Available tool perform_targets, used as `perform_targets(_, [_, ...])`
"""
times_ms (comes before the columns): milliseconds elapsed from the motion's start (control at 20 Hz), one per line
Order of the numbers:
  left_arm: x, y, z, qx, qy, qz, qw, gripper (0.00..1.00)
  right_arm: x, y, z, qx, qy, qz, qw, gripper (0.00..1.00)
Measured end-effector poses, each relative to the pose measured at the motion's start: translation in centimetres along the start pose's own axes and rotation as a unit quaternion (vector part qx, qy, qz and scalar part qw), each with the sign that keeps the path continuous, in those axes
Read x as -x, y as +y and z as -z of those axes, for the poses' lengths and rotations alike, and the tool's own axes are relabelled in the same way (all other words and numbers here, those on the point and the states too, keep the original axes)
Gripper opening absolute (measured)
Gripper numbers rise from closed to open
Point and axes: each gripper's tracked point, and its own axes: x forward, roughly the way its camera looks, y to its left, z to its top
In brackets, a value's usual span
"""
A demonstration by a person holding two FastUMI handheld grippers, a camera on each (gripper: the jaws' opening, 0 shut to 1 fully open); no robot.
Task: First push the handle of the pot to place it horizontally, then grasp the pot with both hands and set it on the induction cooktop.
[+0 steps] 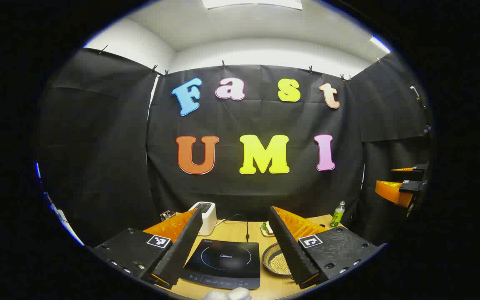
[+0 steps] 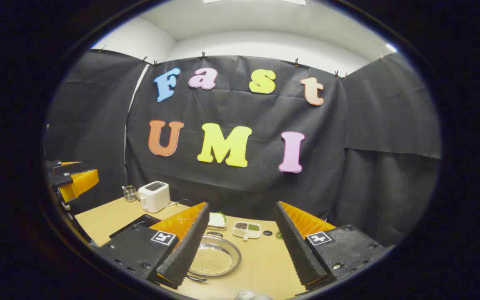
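A shallow round metal pot (image 2: pixel 217 259) with a grainy pale inside stands on the wooden table (image 2: pixel 265 262), low between my right gripper's fingers and closer to the left one. A thin dark handle part (image 2: pixel 196 278) sticks out at its near rim. In the left gripper view the pot (image 1: pixel 274 259) sits just right of the black induction cooktop (image 1: pixel 223 258), half hidden by a finger. My left gripper (image 1: pixel 236 211) is open above the cooktop. My right gripper (image 2: pixel 242 205) is open above the pot. Neither holds anything. The two grippers are well above the table.
At the back stand a white toaster (image 2: pixel 154 196) and a small glass (image 2: pixel 129 193), with a white dish (image 2: pixel 217 220) and a two-part tray (image 2: pixel 246 229) behind the pot. A green bottle (image 1: pixel 338 214) stands far right. A black cable (image 1: pixel 247 228) runs behind the cooktop.
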Motion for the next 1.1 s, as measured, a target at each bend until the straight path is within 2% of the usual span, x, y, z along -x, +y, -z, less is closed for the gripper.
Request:
perform_targets(400, [-1.2, -0.5, 0.5, -0.021, 0.000, 0.016, 1.000, 0.96, -0.6, -1.1, 0.3, -0.025, -0.003, 0.027, 0.999, 0.98])
perform_targets(600, [-1.7, -0.8, 0.8, -0.023, 0.001, 0.022, 0.999, 0.96, -1.1, -1.0, 0.4, -0.032, -0.003, 0.029, 0.999, 0.99])
perform_targets(700, [-1.8, -0.8, 0.9, -0.023, 0.001, 0.023, 0.999, 0.96, -1.5, -0.6, 0.8, -0.041, 0.004, 0.023, 0.999, 0.99])
perform_targets(850, [-2.0, -0.7, 1.0, -0.025, 0.001, 0.022, 0.999, 0.96, -2.4, 1.5, 2.2, -0.047, 0.037, -0.016, 0.998, 0.97])
perform_targets(900, [-1.9, -0.8, 1.2, -0.025, 0.001, 0.023, 0.999, 0.96, -2.5, 2.2, 3.0, -0.046, 0.053, -0.034, 0.997, 0.77])
perform_targets(950, [-2.0, -0.8, 1.3, -0.026, 0.003, 0.023, 0.999, 0.96, -2.7, 3.6, 3.6, -0.048, 0.069, -0.061, 0.995, 0.67])
perform_targets(1000, [-2.0, -0.7, 1.5, -0.027, 0.004, 0.022, 0.999, 0.96, -3.0, 5.2, 4.5, -0.055, 0.084, -0.093, 0.991, 0.50])
perform_targets(1050, [-2.0, -0.6, 1.6, -0.028, 0.004, 0.021, 0.999, 0.96, -3.2, 6.1, 5.4, -0.061, 0.100, -0.105, 0.988, 0.40])
perform_targets(1100, [-1.9, -0.6, 1.7, -0.028, 0.004, 0.020, 0.999, 0.96, -3.2, 6.6, 6.6, -0.069, 0.120, -0.115, 0.984, 0.17])
